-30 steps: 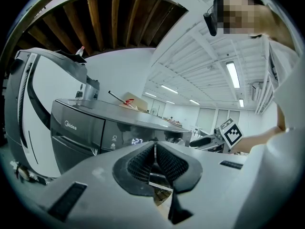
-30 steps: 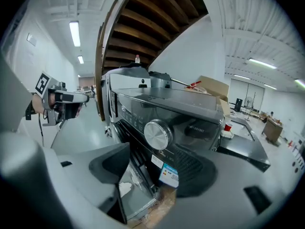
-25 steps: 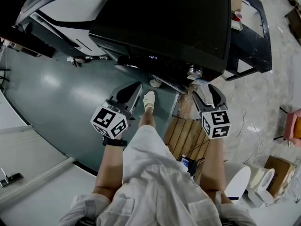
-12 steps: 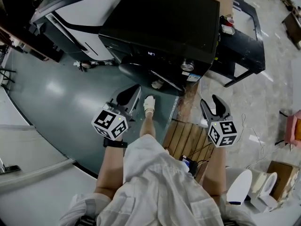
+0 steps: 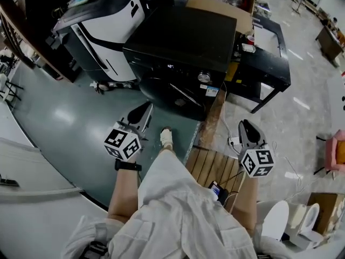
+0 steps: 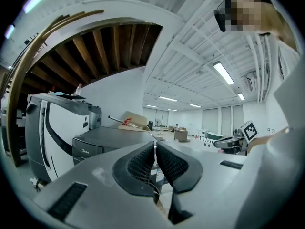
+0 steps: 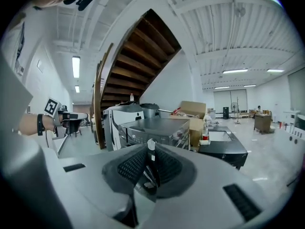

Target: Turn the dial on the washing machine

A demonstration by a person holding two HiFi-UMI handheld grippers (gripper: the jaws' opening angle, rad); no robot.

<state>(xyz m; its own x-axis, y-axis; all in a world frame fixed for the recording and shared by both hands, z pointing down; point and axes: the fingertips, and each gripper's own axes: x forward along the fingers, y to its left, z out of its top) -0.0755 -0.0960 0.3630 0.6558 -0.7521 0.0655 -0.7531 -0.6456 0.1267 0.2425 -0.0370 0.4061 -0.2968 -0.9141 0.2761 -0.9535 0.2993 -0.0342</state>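
A: What is different from a second ago?
B: The person has stepped back. The black box-shaped washing machine (image 5: 183, 36) now stands farther from both tongs, and more of the grey-green floor (image 5: 64, 112) shows in front of it

A: And the right gripper (image 5: 246, 127)? It was close to the front panel
B: It has come away to the near right, over the slatted wooden pallet (image 5: 213, 158). Its jaws are pressed together with nothing between them. The left gripper (image 5: 144, 110) hangs over the floor, its jaws closed to a thin slit, pinching nothing

A: Where is the small round silver dial (image 5: 204, 77) now?
B: At the right end of the front panel, well apart from both grippers and touched by neither

A: What does this mean for the task?
B: I think the turning is either finished or broken off. I cannot read the dial's setting from here, so I cannot say which. If it is not done, the right gripper must approach again and spread its jaws first
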